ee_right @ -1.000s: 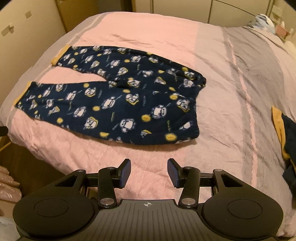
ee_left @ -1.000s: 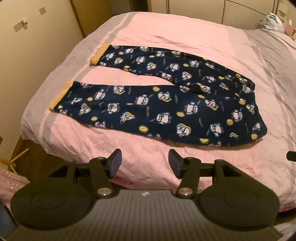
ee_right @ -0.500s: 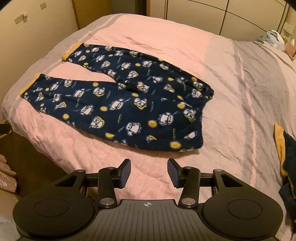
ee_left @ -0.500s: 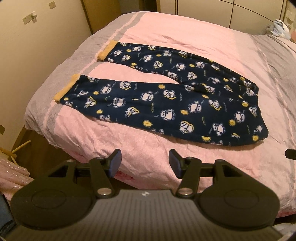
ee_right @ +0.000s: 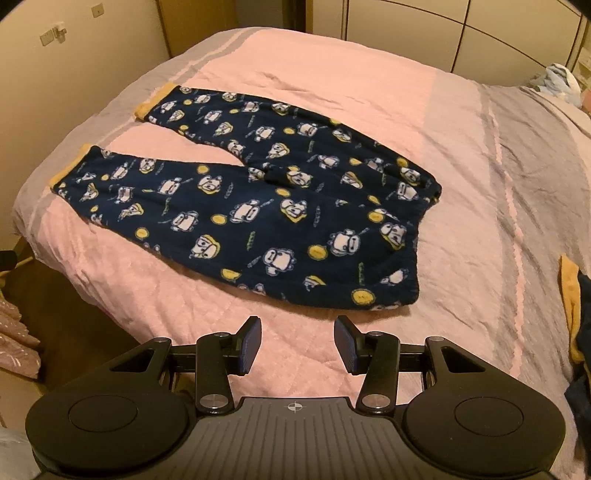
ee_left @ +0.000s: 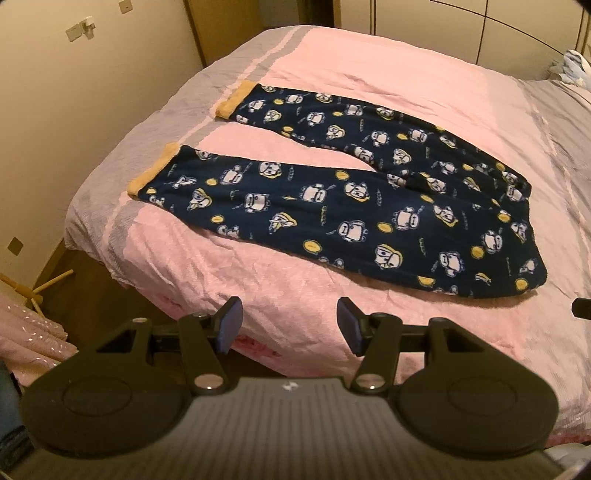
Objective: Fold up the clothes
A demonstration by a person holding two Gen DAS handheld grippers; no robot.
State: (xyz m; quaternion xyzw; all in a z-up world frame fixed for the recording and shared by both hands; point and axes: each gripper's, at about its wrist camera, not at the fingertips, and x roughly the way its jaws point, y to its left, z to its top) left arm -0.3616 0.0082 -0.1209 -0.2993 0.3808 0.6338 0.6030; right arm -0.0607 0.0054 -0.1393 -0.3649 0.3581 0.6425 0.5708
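Pajama pants (ee_left: 369, 210) lie flat on the pink bedspread (ee_left: 280, 291), cuffs toward the bed's left edge, waistband toward its middle. Left gripper (ee_left: 290, 325) and right gripper (ee_right: 297, 341) hover over the near edge, jaws apart with nothing between them.

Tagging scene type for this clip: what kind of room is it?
Most likely a home bedroom: a bed with a pink quilt, printed pyjama trousers spread on it, and wardrobe-like cupboard doors behind.

Pink-grey bed (ee_left: 332, 66) bears flat pyjama trousers (ee_left: 351, 206).
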